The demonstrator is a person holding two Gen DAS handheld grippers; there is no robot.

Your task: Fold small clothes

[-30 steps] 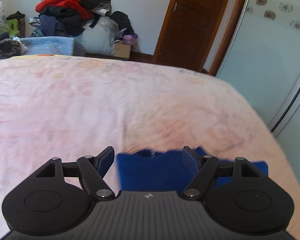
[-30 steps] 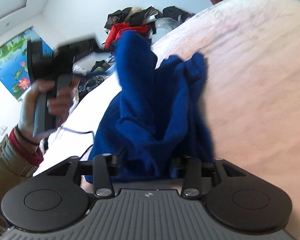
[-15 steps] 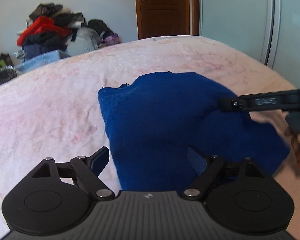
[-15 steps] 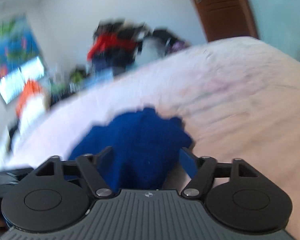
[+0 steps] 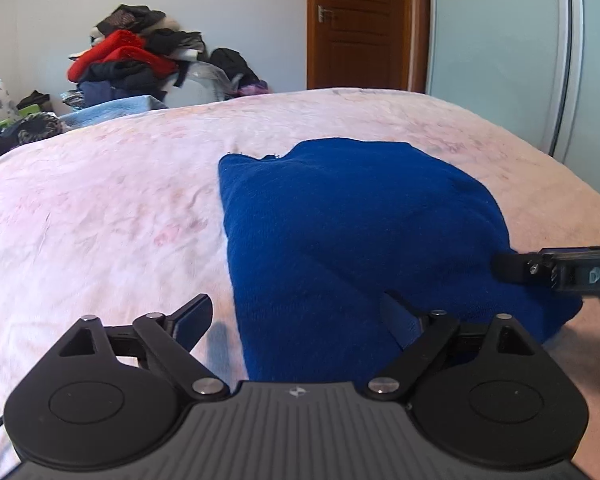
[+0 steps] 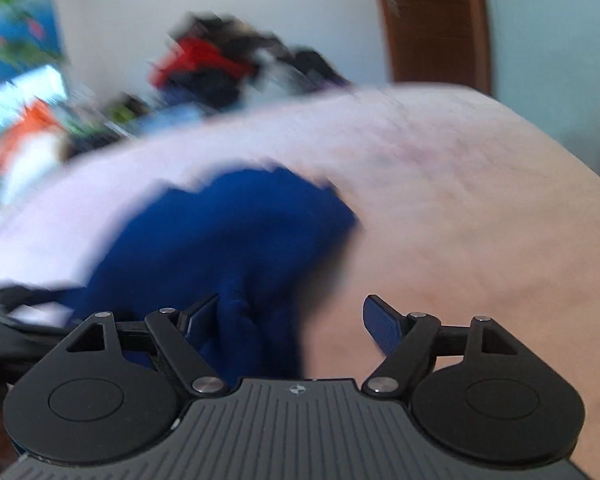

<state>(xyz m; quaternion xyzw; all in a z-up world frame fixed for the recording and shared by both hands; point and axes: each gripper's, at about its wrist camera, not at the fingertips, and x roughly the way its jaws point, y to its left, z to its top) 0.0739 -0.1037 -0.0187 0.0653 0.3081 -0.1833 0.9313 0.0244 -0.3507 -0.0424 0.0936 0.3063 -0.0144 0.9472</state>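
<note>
Room: a bedroom with a pale wall, a brown wooden door at the back and a frosted sliding wardrobe door on the right
Bed: a wide bed under a pink, faintly patterned sheet fills most of both views
Blue garment: a deep blue knitted garment lies spread on the sheet, right of the middle in the left wrist view, its far edge uneven and its near part running under the left claw; in the blurred right wrist view the same garment sits left of centre with a bunched fold close to the claw
Left claw: the left claw hovers low over the near edge of the garment, fingers spread wide and gripping nothing; its right finger is over the blue cloth, its left finger over bare sheet
Right claw: the right claw is also wide apart with nothing between its fingers; the garment's fold lies just by its left finger, the right finger is over the sheet; from the left wrist view its tip reaches in from the right edge and meets the garment's right side
Clothes heap: a pile of red, black and grey clothes stands beyond the far side of the bed
Poster: a blue picture hangs on the left wall, too blurred to read
</note>
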